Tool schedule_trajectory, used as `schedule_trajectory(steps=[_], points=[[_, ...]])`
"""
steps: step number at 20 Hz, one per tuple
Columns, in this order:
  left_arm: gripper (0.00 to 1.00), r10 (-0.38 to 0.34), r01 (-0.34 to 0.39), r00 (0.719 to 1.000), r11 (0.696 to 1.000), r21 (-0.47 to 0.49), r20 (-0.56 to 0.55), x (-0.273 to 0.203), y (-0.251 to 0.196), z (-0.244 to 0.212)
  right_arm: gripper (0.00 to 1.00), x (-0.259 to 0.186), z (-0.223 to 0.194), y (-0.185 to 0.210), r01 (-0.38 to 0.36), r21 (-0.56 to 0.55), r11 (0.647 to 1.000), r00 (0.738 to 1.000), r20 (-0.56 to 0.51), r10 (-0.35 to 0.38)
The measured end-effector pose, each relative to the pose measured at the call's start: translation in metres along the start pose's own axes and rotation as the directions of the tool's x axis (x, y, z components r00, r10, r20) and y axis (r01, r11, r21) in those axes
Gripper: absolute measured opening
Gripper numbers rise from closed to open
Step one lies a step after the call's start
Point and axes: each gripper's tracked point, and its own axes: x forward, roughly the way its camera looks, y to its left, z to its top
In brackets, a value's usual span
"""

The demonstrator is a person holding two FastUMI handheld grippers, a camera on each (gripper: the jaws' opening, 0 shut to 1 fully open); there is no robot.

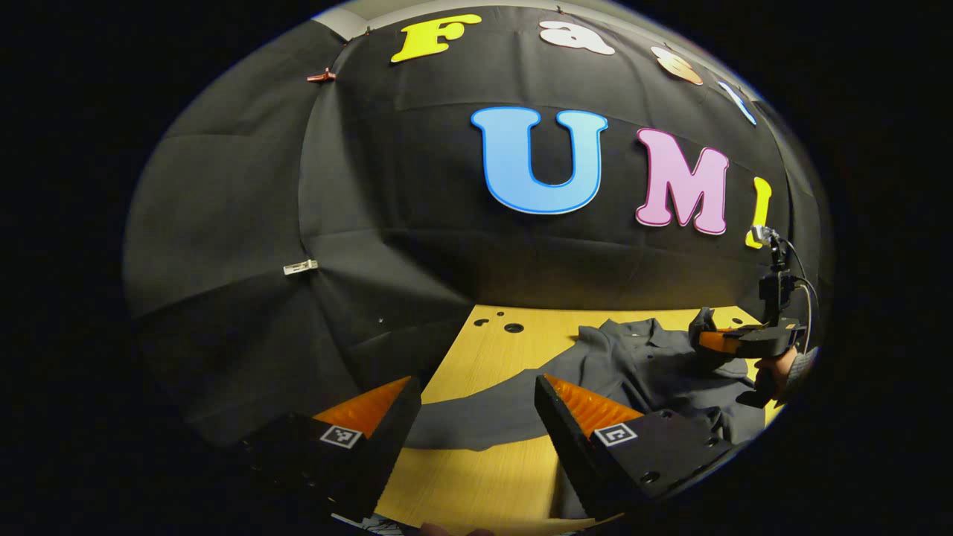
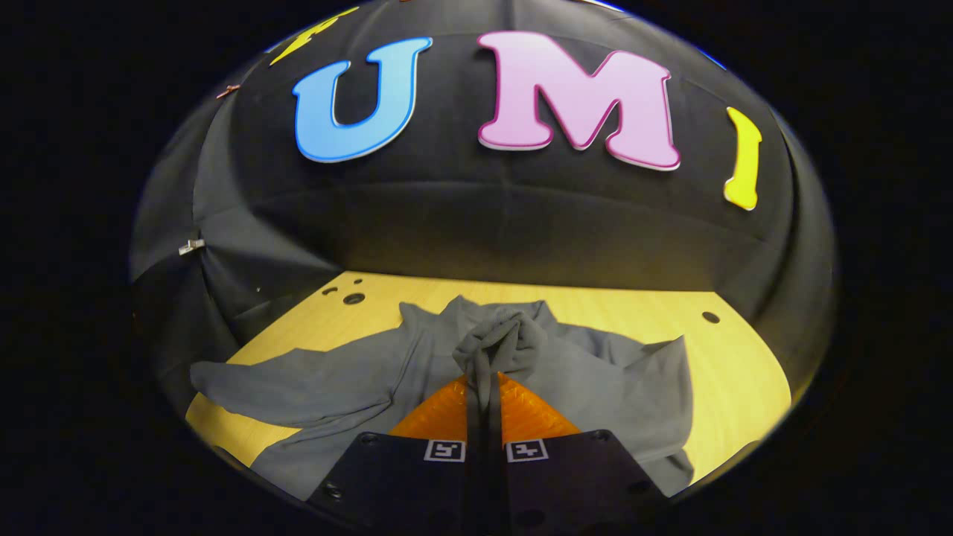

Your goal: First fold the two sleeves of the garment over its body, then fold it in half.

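Observation:
A grey long-sleeved garment [image 2: 595, 372] lies spread on the yellow wooden table [image 2: 737, 357], collar toward the far wall. One sleeve [image 2: 290, 387] stretches out flat to the left. My right gripper [image 2: 484, 383] is shut on a bunched fold of the other sleeve [image 2: 499, 342], held up over the garment's body. In the left gripper view that gripper [image 1: 707, 339] and the hand holding it hover over the garment [image 1: 640, 365] at the right. My left gripper [image 1: 476, 391] stands open above the outstretched sleeve [image 1: 476, 420], nothing between its fingers.
Black cloth walls close the table at the back and left. A few round holes [image 1: 514, 327] mark the table's far left corner, and another hole [image 2: 711, 317] sits at the far right. Bare tabletop [image 1: 476, 484] lies in front of the left gripper.

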Motion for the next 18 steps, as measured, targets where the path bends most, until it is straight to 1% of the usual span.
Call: schedule_trajectory(steps=[1, 2, 4, 7, 9, 11, 12, 14, 15, 16, 17, 18], points=[[0.97, 0.009, -0.009, 1.000, 1.000, -0.005, -0.007, 0.002, 0.004, -0.005, 0.00, 0.008, -0.010, 0.006, -0.004, -0.009, 1.000, 1.000, -0.021, 0.004], [0.97, 0.017, -0.018, 1.000, 1.000, -0.011, -0.010, 0.003, 0.009, -0.006, 0.05, 0.016, -0.020, 0.012, -0.009, -0.017, 1.000, 0.999, -0.047, 0.008], [0.97, 0.021, -0.021, 1.000, 0.999, -0.028, -0.004, 0.006, 0.016, -0.008, 0.06, 0.029, -0.035, 0.022, -0.017, -0.003, 1.000, 0.996, -0.090, 0.016], [0.97, 0.047, -0.048, 0.998, 0.998, -0.043, -0.030, 0.011, 0.027, -0.023, 0.08, 0.041, -0.061, 0.031, -0.027, 0.022, 0.999, 0.989, -0.146, 0.030], [0.98, 0.061, -0.064, 0.997, 0.997, -0.051, -0.056, 0.016, 0.034, -0.034, 0.15, 0.048, -0.073, 0.040, -0.051, 0.048, 0.998, 0.981, -0.185, 0.059], [0.98, 0.067, -0.072, 0.995, 0.995, -0.066, -0.075, 0.020, 0.039, -0.044, 0.44, 0.047, -0.077, 0.050, -0.078, 0.059, 0.995, 0.976, -0.201, 0.088], [0.98, 0.068, -0.075, 0.994, 0.994, -0.077, -0.083, 0.023, 0.042, -0.047, 0.53, 0.044, -0.075, 0.055, -0.092, 0.059, 0.994, 0.974, -0.200, 0.102], [0.98, 0.076, -0.084, 0.993, 0.993, -0.088, -0.094, 0.027, 0.047, -0.054, 0.51, 0.039, -0.072, 0.069, -0.135, 0.083, 0.987, 0.969, -0.197, 0.149], [0.98, 0.079, -0.088, 0.992, 0.992, -0.088, -0.100, 0.030, 0.049, -0.059, 0.41, 0.033, -0.066, 0.075, -0.157, 0.100, 0.982, 0.967, -0.187, 0.174], [0.98, 0.076, -0.087, 0.991, 0.992, -0.089, -0.112, 0.034, 0.050, -0.063, 0.61, 0.030, -0.058, 0.081, -0.185, 0.115, 0.976, 0.964, -0.171, 0.203], [0.98, 0.068, -0.080, 0.990, 0.993, -0.092, -0.123, 0.036, 0.050, -0.069, 0.63, 0.025, -0.051, 0.085, -0.208, 0.124, 0.970, 0.962, -0.154, 0.226], [0.98, 0.060, -0.073, 0.989, 0.993, -0.095, -0.134, 0.041, 0.049, -0.075, 0.63, 0.020, -0.044, 0.089, -0.230, 0.132, 0.964, 0.959, -0.139, 0.248]])
